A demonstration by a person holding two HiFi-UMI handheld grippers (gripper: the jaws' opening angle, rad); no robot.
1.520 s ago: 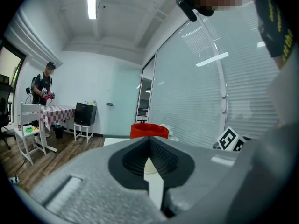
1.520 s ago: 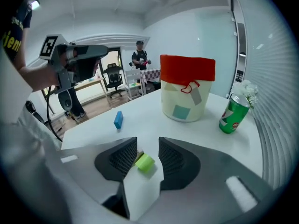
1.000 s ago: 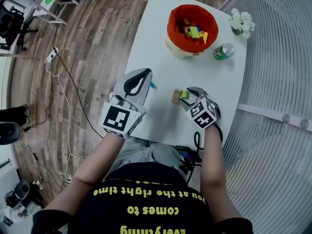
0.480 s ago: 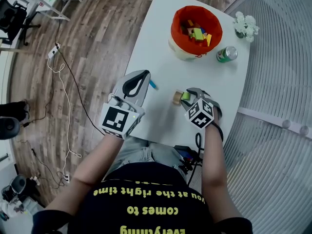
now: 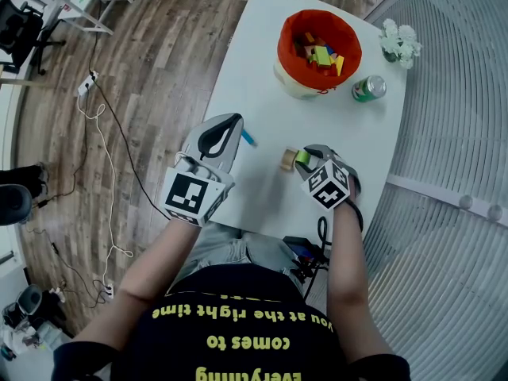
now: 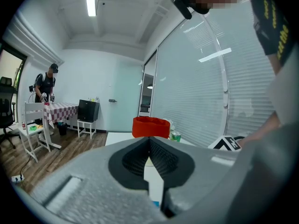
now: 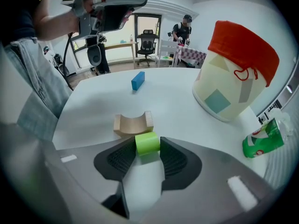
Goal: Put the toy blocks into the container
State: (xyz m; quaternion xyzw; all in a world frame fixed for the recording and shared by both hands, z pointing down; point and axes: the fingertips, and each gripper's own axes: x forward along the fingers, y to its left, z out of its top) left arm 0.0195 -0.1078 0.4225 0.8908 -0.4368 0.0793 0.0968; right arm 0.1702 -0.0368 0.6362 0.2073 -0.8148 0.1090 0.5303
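Right gripper view shows lime-green cylindrical block [image 7: 147,143].

Far end of the worktop [image 5: 258,82]: the container [image 5: 280,48], with blocks [image 5: 320,54] in it. The can [image 5: 369,88] stands just right of it, flowers [image 5: 399,41] behind the can. Nearer: the arch block [image 5: 287,159], the round block [image 5: 303,155] just beside it on the right, the small block [image 5: 249,138] apart on the left.

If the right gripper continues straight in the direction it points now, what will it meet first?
The green block: it already sits between the jaws of the right gripper, which have just been closing and seem to touch it. Behind lies the wooden arch block, on the white table; depth is uncertain.
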